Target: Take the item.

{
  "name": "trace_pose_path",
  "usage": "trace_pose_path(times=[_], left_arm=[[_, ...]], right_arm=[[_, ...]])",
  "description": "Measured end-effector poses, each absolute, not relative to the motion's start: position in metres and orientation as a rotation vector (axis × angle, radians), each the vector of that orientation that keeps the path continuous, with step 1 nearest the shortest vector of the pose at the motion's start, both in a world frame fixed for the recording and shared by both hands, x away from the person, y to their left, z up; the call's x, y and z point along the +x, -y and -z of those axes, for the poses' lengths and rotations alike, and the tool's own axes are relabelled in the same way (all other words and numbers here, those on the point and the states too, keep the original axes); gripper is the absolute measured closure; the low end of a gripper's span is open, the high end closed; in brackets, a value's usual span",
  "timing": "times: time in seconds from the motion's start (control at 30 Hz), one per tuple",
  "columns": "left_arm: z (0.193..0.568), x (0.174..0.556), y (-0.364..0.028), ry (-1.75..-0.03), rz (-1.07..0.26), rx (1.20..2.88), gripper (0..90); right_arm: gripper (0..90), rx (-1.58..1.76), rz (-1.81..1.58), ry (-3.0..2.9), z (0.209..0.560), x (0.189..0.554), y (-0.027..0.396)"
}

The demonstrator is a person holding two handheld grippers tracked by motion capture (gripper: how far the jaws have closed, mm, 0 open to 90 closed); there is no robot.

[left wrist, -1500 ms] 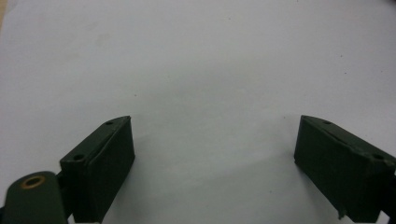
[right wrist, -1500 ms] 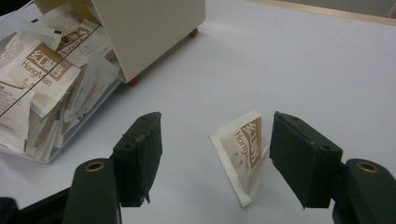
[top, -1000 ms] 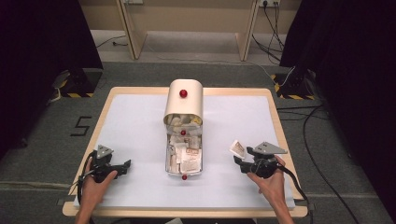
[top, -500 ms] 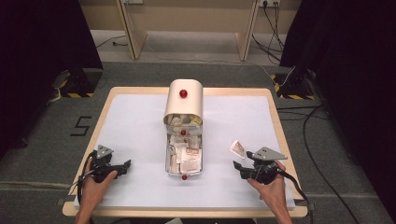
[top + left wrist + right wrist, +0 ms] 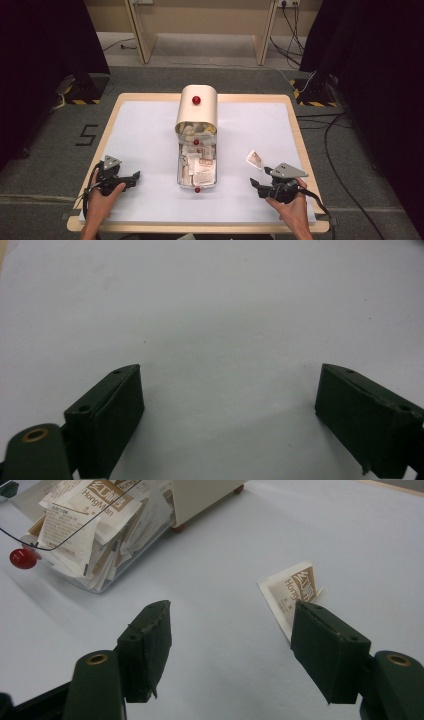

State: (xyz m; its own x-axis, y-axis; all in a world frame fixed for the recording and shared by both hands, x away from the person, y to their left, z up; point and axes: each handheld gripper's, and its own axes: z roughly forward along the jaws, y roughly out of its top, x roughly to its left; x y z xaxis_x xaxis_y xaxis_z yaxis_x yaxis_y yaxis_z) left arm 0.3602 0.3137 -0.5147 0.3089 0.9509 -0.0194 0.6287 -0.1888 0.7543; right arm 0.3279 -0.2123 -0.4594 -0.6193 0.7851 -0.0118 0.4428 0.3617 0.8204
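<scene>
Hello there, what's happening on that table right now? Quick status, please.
Left tool open, empty. Right tool open, one loose packet lying just ahead of it. Box open, drawer full. Nothing in the way.

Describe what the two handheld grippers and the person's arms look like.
Both the left gripper and the right gripper are black, with blocky dark jaws, brass-ringed holes, grey three-cornered top plates and trailing black cables. The forearms are bare, with no sleeves in view.
</scene>
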Motion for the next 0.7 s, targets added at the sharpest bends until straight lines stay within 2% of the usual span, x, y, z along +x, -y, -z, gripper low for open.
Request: trace_pose_path(times=[0.7], left_arm=[[0.515,0.36,-0.314,-1.401,-0.616,1.909,11.3]], right_arm=[[31.8,1.036,-1.111,-2.28,0.466,0.312,0.209]])
